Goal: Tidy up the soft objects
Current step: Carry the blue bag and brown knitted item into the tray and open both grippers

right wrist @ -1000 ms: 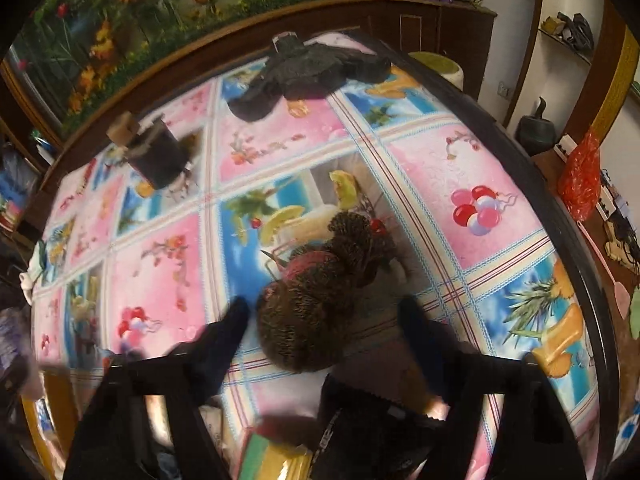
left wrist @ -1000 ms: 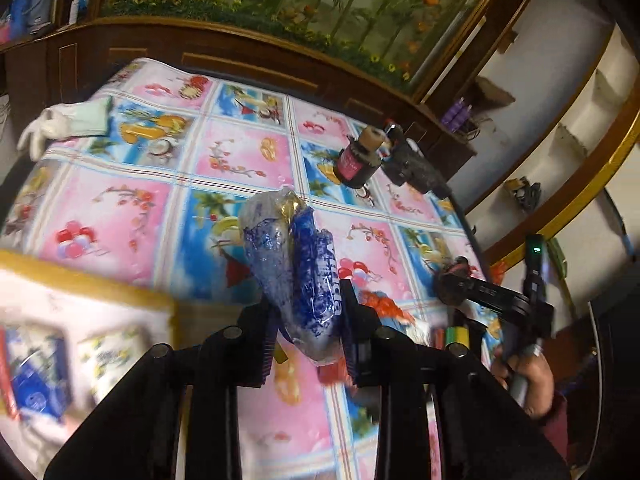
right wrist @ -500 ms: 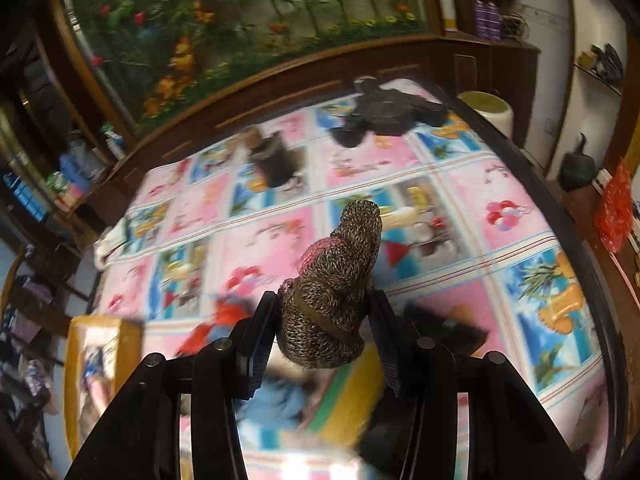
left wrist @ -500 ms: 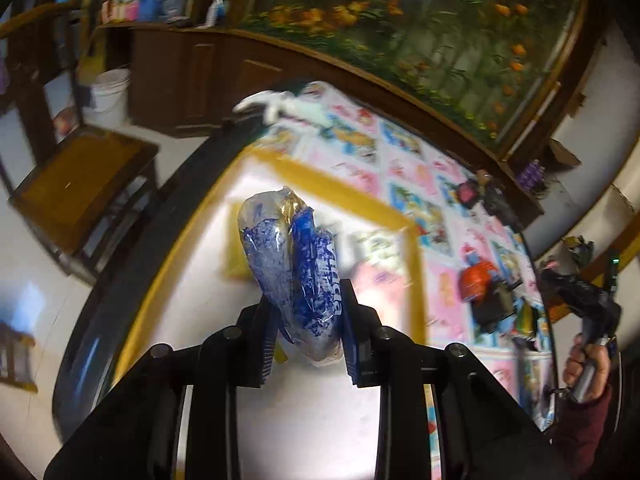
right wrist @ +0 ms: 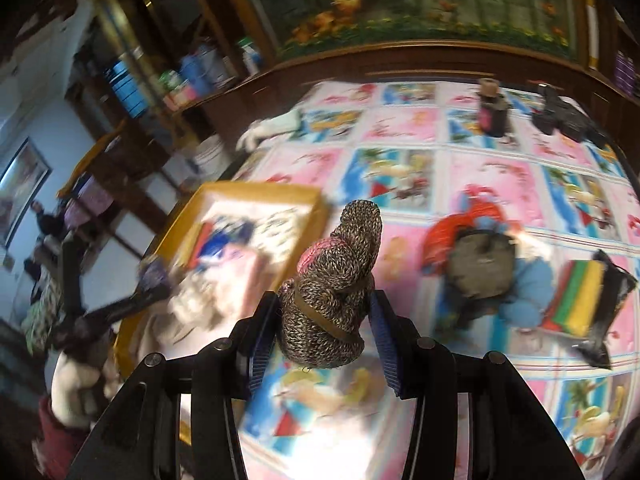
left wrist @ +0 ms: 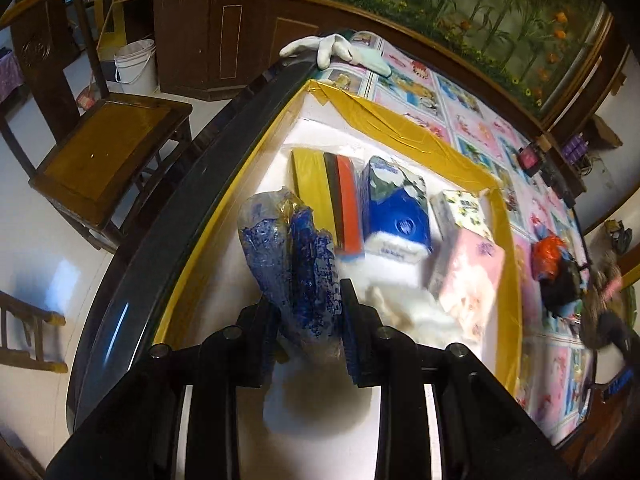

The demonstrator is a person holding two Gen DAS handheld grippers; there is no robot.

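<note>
My left gripper [left wrist: 308,332] is shut on a crumpled blue-and-clear plastic packet [left wrist: 292,256], held over the near end of a white box with yellow taped edges [left wrist: 400,120]. Inside the box lie a striped sponge pack [left wrist: 328,196], a blue tissue pack [left wrist: 396,208] and a pink tissue pack [left wrist: 468,276]. In the right wrist view, my right gripper [right wrist: 324,336] is shut on a rolled brown knitted bundle [right wrist: 336,280], held above the patterned tablecloth [right wrist: 480,176] just right of the box [right wrist: 256,192]. My left gripper [right wrist: 148,280] shows blurred at the left there.
A white glove [left wrist: 336,48] lies on the table's far corner. A heap of red, dark and blue soft things [right wrist: 480,256] and a striped sponge pack [right wrist: 580,300] sit on the cloth. A dark bottle [right wrist: 492,108] and a black garment [right wrist: 568,120] stand farther back. A wooden chair [left wrist: 100,148] stands beside the table.
My left gripper has carried the blue packet from above the cloth to over the box. My right gripper closed on the knitted bundle, lifted it off the cloth and swung left toward the box.
</note>
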